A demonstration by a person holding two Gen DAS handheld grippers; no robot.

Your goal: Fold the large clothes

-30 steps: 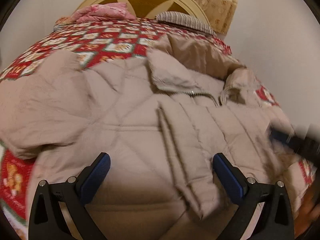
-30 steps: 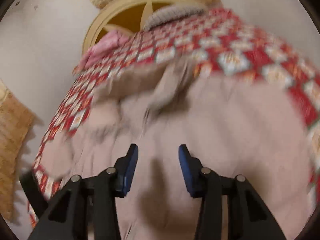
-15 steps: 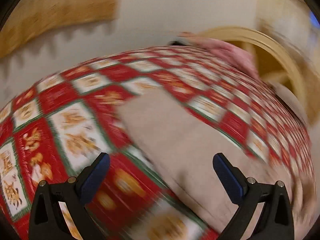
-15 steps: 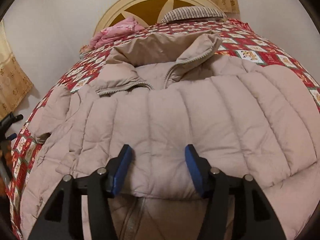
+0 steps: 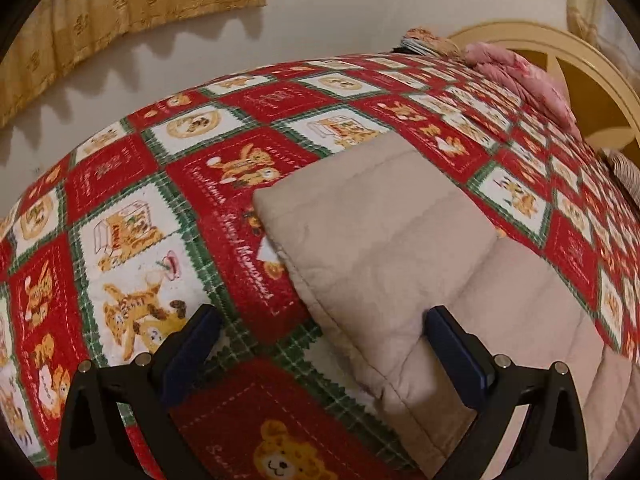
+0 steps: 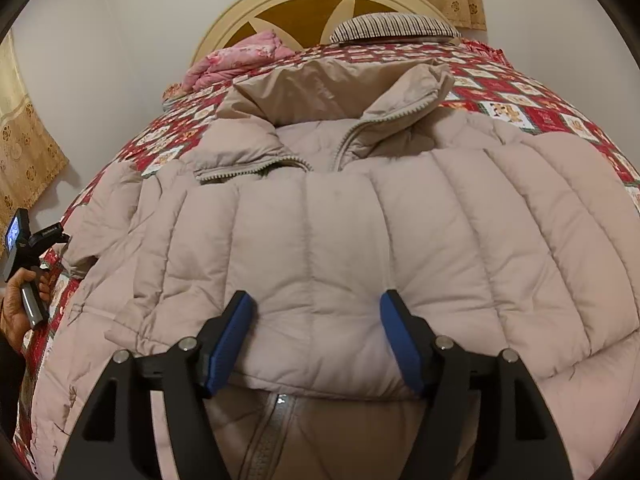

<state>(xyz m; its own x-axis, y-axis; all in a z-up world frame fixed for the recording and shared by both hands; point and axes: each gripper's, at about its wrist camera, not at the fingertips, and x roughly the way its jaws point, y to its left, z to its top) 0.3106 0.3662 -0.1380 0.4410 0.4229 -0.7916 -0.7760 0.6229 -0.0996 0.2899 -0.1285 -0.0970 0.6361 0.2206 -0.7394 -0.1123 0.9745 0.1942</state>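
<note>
Left tool (image 5: 320, 344) swung from jacket (image 6: 320, 240) body to sleeve (image 5: 384, 248) end on bedspread (image 5: 160, 208), jaws apart (nothing gripped). Right tool (image 6: 316, 336) opening, folded jacket edge between pads.

Beige puffer jacket (image 6: 320, 220) flat on bed (sleeve folded across chest).

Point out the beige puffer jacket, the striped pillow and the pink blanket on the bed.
beige puffer jacket (image 6: 320, 240), right wrist view, quilted panel below the collar.
striped pillow (image 6: 396, 26), right wrist view, middle of its top.
pink blanket (image 6: 236, 60), right wrist view, crumpled middle.
</note>
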